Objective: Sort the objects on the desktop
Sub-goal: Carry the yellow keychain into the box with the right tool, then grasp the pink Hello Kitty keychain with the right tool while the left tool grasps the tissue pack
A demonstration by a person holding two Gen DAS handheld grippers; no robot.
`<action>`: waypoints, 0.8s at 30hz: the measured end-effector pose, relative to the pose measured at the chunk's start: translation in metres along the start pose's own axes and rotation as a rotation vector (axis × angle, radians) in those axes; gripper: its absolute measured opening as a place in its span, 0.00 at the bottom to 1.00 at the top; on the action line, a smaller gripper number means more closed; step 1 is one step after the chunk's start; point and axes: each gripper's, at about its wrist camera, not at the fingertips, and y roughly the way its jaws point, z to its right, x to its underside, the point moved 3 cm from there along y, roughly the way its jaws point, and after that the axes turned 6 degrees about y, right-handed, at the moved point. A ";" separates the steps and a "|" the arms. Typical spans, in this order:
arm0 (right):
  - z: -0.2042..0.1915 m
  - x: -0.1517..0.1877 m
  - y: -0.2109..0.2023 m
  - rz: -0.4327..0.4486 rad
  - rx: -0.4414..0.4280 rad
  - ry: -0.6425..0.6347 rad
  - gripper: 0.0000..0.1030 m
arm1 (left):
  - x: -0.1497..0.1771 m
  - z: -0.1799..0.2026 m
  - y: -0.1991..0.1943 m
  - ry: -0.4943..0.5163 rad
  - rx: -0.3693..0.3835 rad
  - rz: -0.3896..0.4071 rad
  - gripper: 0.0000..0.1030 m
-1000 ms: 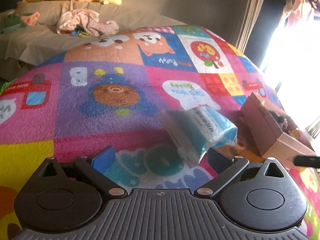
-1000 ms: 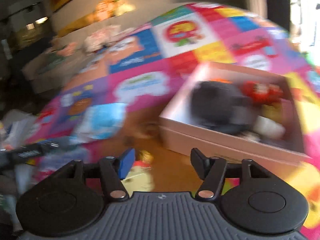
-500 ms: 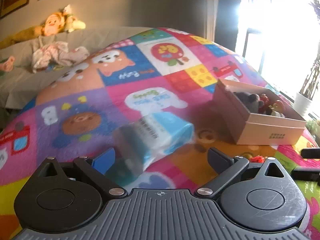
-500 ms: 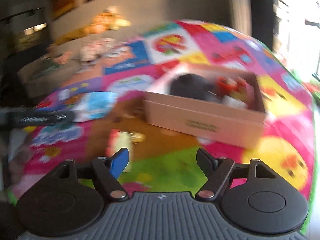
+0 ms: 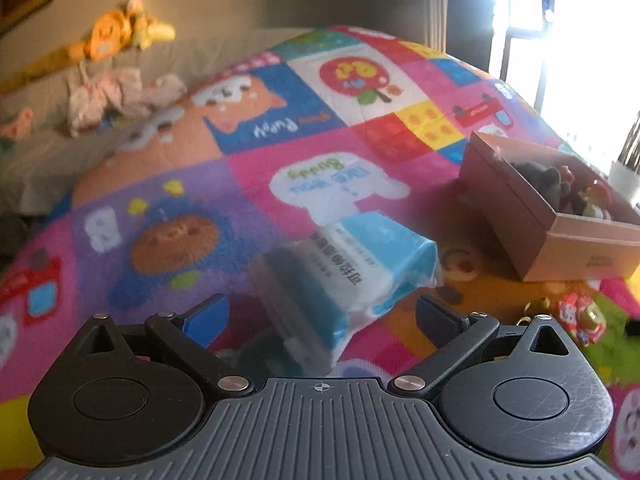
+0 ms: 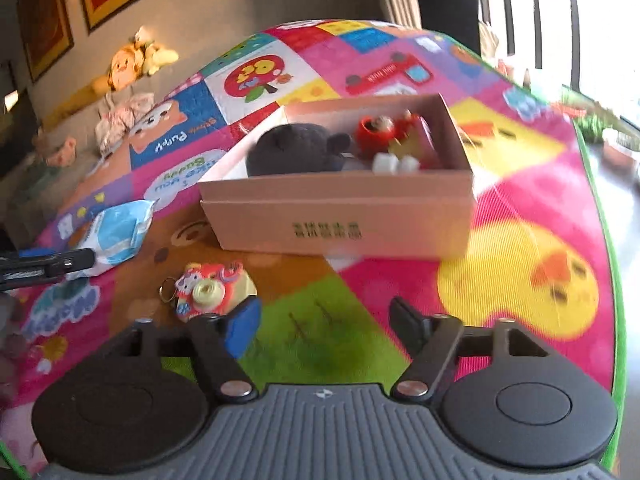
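Note:
A blue and white tissue pack (image 5: 348, 276) lies on the colourful play mat (image 5: 400, 352). It sits between the spread fingers of my left gripper (image 5: 320, 312), which is open; neither pad presses on it. A pink cardboard box (image 6: 340, 216) stands on the mat and holds a dark plush toy (image 6: 296, 152), a red figure (image 6: 376, 132) and small white blocks. A red toy camera keychain (image 6: 208, 292) lies just left of my right gripper (image 6: 324, 320), which is open with only mat between its fingers. The right wrist view shows the tissue pack (image 6: 116, 232) at the left. The left wrist view has the box (image 5: 560, 232) at the right.
A grey sofa (image 5: 52, 156) with a yellow plush toy (image 5: 116, 36) and crumpled clothes (image 5: 116, 96) runs along the back. A bright window and a white plant pot (image 5: 624, 178) are at the right. The mat's green edge (image 6: 604, 216) ends near bare floor.
The left wrist view has rolled level and the tissue pack now sits lower between its fingers. The right gripper has swung right and down past the box; its jaws stand wider, with the keychain beside them.

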 end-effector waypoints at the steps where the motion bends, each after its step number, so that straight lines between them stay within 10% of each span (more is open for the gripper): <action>1: 0.001 0.005 -0.001 -0.005 -0.007 0.005 0.75 | -0.001 0.001 0.002 -0.014 0.024 -0.003 0.99; 8: -0.011 0.014 0.006 0.001 0.016 -0.062 0.85 | -0.002 0.050 -0.018 0.137 0.326 0.030 0.99; 15: -0.011 0.015 0.005 -0.002 0.012 -0.063 0.89 | -0.014 0.042 -0.008 0.153 0.024 0.084 0.99; 21: -0.012 0.015 0.007 -0.002 0.024 -0.069 0.91 | -0.029 0.035 0.034 0.055 0.044 0.010 0.98; 24: -0.015 0.016 0.007 -0.005 0.029 -0.084 0.91 | -0.027 0.043 0.045 0.088 0.027 -0.012 0.69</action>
